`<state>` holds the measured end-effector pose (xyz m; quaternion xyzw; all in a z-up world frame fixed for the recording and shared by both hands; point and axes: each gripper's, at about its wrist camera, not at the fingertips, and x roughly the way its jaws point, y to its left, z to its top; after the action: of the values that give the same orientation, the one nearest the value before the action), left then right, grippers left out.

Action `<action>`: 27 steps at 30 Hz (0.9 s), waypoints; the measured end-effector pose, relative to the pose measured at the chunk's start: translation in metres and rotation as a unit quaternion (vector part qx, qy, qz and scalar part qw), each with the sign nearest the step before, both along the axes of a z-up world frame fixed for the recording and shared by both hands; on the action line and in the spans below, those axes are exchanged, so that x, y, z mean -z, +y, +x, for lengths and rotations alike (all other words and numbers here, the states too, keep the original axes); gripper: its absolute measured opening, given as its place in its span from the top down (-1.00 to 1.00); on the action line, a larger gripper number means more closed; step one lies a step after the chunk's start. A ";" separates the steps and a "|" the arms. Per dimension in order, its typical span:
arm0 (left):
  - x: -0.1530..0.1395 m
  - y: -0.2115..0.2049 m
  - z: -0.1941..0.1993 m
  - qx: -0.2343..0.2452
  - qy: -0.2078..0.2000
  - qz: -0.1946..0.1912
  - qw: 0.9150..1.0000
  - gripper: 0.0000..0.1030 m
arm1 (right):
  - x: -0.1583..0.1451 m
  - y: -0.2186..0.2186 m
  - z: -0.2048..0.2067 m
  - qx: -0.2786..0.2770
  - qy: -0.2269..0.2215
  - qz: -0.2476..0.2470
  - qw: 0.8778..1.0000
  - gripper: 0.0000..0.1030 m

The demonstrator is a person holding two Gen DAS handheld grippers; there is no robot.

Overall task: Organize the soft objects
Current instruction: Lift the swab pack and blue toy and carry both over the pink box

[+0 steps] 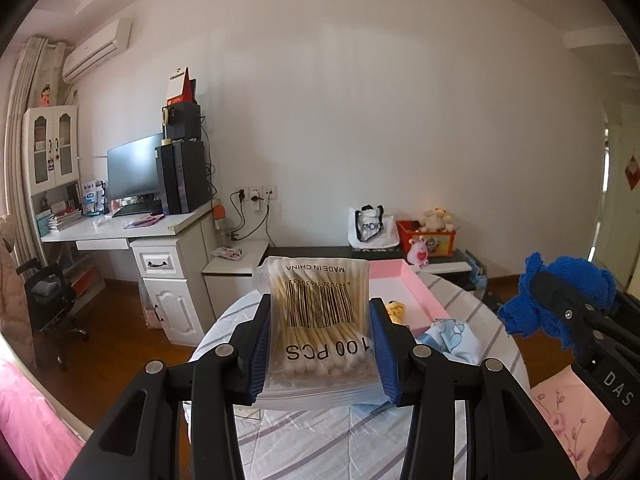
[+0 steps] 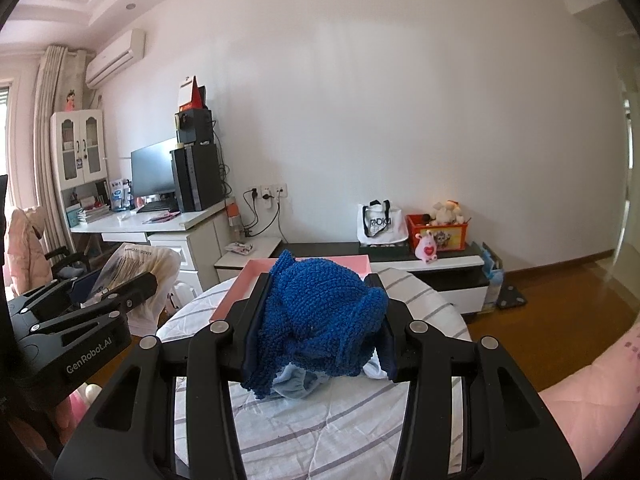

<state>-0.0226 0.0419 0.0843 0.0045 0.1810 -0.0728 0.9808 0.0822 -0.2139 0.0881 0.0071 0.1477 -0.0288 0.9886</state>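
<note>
The pink tray [image 1: 416, 286] sits on the round table [image 1: 460, 304], which has a white cloth with grey stripes. The tray is flat, with low walls. Inside it lies a small yellow soft toy [image 1: 395, 309]. A light blue cloth with cartoon pictures [image 1: 450, 336] lies on the table just beside the tray, at its near edge.

The left gripper [image 1: 320, 344] is up above the table. Its two blue fingers [image 1: 262, 354] pinch a clear plastic bag of cotton swabs [image 1: 320, 320] from both sides. The bag is shiny and crinkly. The swabs have thin wooden sticks and fluffy white tips, and the bag says "100 PCS" and has a barcode on it.

The right gripper [image 2: 320, 336] is also up above the table, near the tray. Its fingers [image 2: 256, 332] squeeze a blue knitted thing [image 2: 324, 316]. It is bumpy and woolly, all scrunched into a lump.

Far back on a low black and white cabinet [image 2: 452, 266] stands a red box [image 2: 438, 234] with plush toys [image 2: 446, 211] poking out of the top. A white bag with black handles [image 2: 380, 224] stands just beside it
</note>
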 end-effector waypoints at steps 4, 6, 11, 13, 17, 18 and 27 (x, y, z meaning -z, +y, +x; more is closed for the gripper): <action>0.004 0.000 -0.004 0.001 0.002 0.000 1.000 0.19 | 0.001 -0.002 0.001 0.003 0.000 -0.002 1.000 0.18; 0.005 0.001 -0.005 0.002 0.004 0.001 1.000 0.19 | 0.000 -0.004 0.002 0.002 0.001 -0.002 1.000 0.18; 0.007 0.002 -0.002 0.005 0.007 0.002 1.000 0.19 | 0.002 -0.001 0.003 0.004 0.003 -0.002 1.000 0.18; 0.008 0.002 0.001 0.004 0.010 0.001 1.000 0.19 | 0.002 -0.001 0.005 0.003 0.004 -0.003 1.000 0.18; 0.001 -0.002 0.016 0.003 0.016 0.002 1.000 0.19 | 0.003 -0.001 0.010 0.002 0.009 -0.004 1.000 0.18; 0.002 -0.002 0.018 0.002 0.018 0.003 1.000 0.19 | 0.004 -0.001 0.012 0.001 0.011 -0.004 1.000 0.18; 0.009 -0.001 0.051 -0.005 0.044 0.007 0.999 0.19 | 0.015 0.003 0.036 -0.009 0.035 -0.005 0.999 0.18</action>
<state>0.0288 0.0407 0.0748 0.0072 0.2247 -0.0669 0.9721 0.1178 -0.2108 0.0732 0.0003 0.1825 -0.0205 0.9830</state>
